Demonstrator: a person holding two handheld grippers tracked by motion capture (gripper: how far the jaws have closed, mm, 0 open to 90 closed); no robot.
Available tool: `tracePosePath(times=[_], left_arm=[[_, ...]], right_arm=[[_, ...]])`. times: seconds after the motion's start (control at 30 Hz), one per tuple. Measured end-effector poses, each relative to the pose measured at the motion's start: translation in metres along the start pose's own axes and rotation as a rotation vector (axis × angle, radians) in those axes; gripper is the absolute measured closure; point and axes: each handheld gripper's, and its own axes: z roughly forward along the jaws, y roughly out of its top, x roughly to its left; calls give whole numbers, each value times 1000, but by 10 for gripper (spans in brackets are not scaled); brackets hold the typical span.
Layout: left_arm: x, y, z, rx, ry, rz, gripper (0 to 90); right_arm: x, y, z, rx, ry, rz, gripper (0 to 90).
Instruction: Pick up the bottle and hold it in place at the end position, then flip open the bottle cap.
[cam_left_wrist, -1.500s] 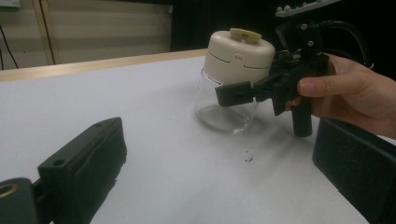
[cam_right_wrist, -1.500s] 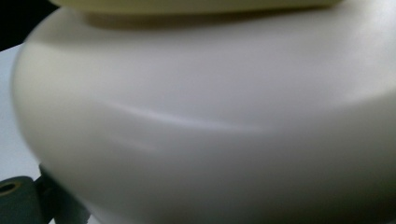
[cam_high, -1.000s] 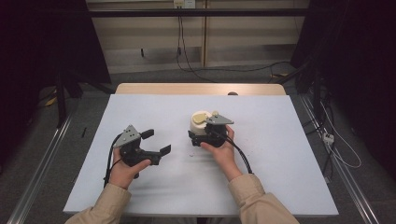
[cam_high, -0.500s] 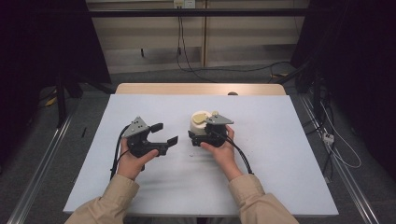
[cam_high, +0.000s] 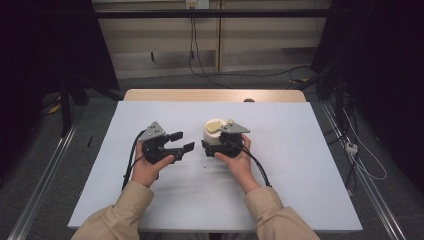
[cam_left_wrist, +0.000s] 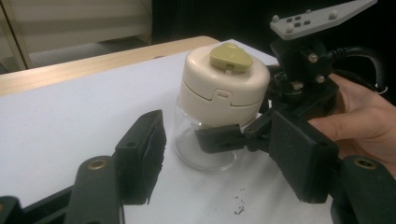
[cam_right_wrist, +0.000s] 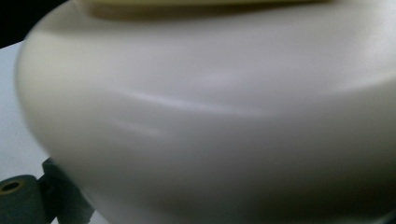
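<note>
A small jar (cam_high: 213, 133) with a cream lid (cam_left_wrist: 224, 79) and a clear glass body stands on the white table (cam_high: 300, 150). My right gripper (cam_high: 216, 145) is shut on the glass body from the near right, and one of its fingers (cam_left_wrist: 218, 138) presses the glass. In the right gripper view the lid (cam_right_wrist: 210, 116) looms very close and blurred. My left gripper (cam_high: 181, 141) is open just left of the jar, jaws pointing at it. In its own view the left gripper (cam_left_wrist: 217, 156) has the jar between and just beyond its jaws, not touching.
A few dark specks (cam_left_wrist: 240, 205) lie on the table in front of the jar. A wooden strip (cam_high: 215, 95) runs along the table's far edge. Cables (cam_high: 200, 60) trail on the floor behind, and metal rails (cam_high: 45, 185) flank the table.
My left gripper has moved right and a little forward, closing on the jar with its jaws still open. The right gripper and the jar have stayed in place.
</note>
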Motion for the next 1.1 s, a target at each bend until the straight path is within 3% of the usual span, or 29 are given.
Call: tracePosePath(times=[0.17, 0.37, 0.67, 1.1], left_arm=[[0, 2, 6, 10, -6, 0, 374], [0, 8, 11, 14, -22, -3, 497], [1, 11, 16, 44, -23, -13, 569], [1, 15, 28, 88, -33, 0, 833]], right_arm=[[0, 0, 0, 0, 0, 0, 42], [0, 0, 0, 0, 2, -2, 43], [0, 0, 0, 2, 3, -2, 42], [0, 0, 0, 4, 5, -3, 43]])
